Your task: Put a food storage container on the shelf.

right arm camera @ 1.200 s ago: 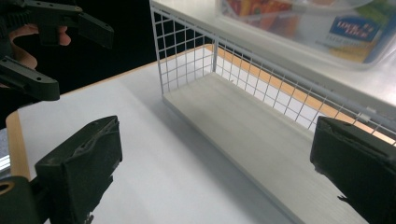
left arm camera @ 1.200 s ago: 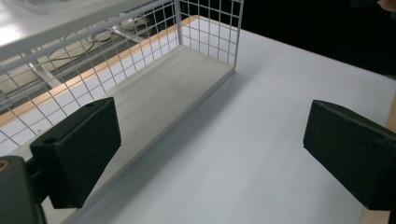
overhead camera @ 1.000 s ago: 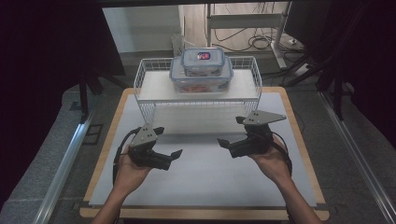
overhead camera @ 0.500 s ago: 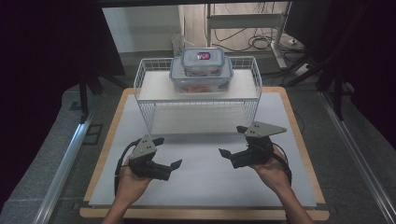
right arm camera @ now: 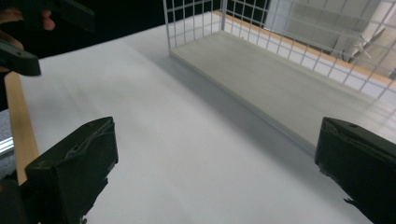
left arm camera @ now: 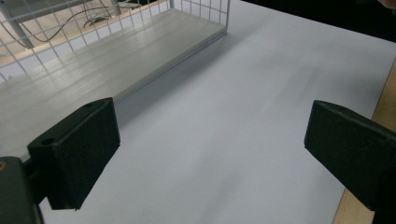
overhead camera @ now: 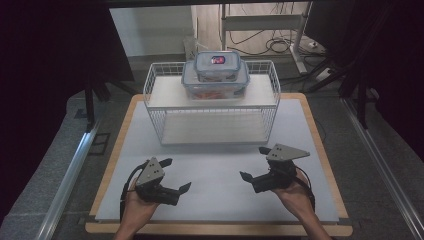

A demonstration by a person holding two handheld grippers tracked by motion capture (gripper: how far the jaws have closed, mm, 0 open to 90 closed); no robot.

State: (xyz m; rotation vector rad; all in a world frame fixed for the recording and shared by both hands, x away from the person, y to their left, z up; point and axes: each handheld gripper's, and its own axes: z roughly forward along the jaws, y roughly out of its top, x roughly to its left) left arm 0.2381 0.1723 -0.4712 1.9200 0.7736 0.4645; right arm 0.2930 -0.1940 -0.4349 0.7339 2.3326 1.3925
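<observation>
Grippers at rest: left gripper (overhead camera: 178,176) and right gripper (overhead camera: 253,163) are held spread and empty above the table (overhead camera: 220,200), near the wire rack (overhead camera: 212,107).

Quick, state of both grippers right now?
Left gripper: open, holding nothing, over the table.
Right gripper: open, holding nothing.

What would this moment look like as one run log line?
left gripper: open, empty, over white table mat | right gripper: open, empty | two stacked clear plastic lidded containers: on top shelf of white wire rack, untouched
</observation>
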